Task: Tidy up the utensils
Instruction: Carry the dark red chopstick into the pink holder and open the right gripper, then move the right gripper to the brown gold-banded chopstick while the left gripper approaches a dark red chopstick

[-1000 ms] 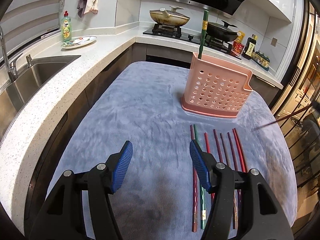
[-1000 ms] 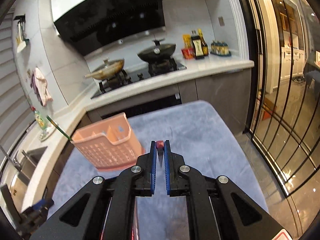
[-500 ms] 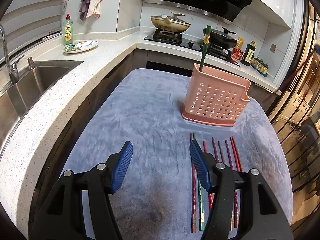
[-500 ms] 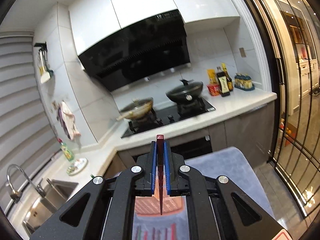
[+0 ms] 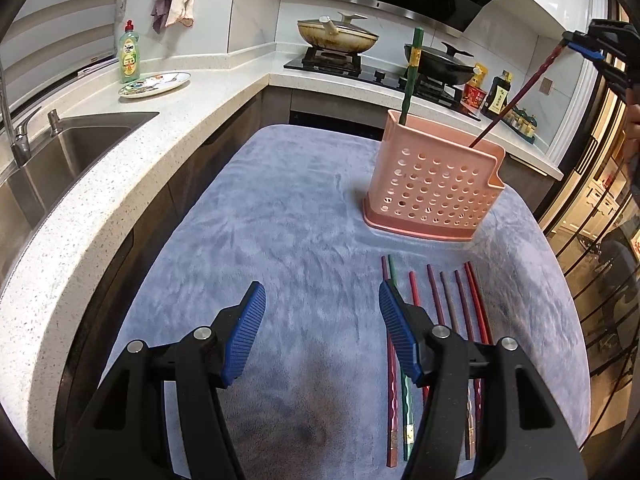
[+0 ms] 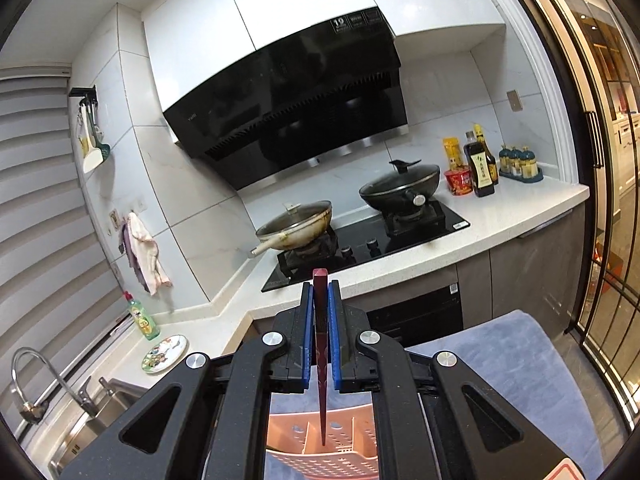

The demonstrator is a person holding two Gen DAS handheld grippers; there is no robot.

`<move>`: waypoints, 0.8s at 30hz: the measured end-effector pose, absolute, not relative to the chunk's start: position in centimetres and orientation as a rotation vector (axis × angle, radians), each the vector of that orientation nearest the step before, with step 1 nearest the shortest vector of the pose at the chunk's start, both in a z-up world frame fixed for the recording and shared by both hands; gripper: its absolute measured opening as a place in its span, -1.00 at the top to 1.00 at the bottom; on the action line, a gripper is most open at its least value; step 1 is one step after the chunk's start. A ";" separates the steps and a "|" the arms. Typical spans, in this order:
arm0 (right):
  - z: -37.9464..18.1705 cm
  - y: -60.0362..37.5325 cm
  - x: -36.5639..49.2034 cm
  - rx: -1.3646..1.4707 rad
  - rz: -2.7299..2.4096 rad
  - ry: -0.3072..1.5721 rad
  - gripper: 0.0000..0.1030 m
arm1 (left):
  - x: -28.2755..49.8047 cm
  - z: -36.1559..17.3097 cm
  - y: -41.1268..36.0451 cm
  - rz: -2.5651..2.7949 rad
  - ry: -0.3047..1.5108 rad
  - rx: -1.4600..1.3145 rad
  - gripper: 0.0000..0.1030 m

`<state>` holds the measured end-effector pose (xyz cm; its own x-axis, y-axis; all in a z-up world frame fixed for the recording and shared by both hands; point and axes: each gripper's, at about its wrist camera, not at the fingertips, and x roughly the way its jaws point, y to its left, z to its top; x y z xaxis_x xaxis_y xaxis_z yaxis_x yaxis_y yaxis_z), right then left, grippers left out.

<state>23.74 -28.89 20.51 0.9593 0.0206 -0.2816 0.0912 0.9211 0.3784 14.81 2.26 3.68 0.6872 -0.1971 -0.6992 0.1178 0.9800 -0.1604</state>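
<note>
A pink perforated utensil holder stands on the grey-blue cloth, with a green chopstick upright in its left corner. My right gripper is shut on a dark red chopstick, which hangs with its tip over the pink holder. In the left wrist view the right gripper is high at the upper right, the dark red chopstick slanting down to the holder's rim. My left gripper hovers open over the cloth, beside several chopsticks lying in a row.
A sink and tap sit on the left. On the counter are a dish soap bottle and a plate. Two pans are on the stove behind, with sauce bottles to the right. A glass door is at the right.
My right gripper has risen and tilted up with the dark red chopstick, swinging its tip from over the cloth to above the holder. The left gripper has stayed open and nearly still.
</note>
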 end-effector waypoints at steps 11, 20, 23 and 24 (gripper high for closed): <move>15.5 -28.8 24.2 0.392 -0.051 0.406 0.74 | 15.2 2.9 1.9 -0.186 0.820 -0.100 -0.09; 13.1 -29.2 17.4 0.359 -0.061 0.471 0.69 | 13.8 2.6 0.9 -0.210 0.828 -0.081 -0.09; 10.8 -29.1 14.5 0.349 -0.061 0.530 0.65 | 13.1 2.3 0.5 -0.221 0.833 -0.069 -0.09; 9.8 -29.0 13.4 0.347 -0.061 0.556 0.64 | 12.8 2.2 0.4 -0.223 0.835 -0.066 -0.09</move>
<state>13.36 -29.00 9.80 0.8489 0.0363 -0.5273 0.1497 0.9402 0.3058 12.85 0.41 2.24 0.6491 -0.2223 -0.7275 0.1707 0.9745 -0.1454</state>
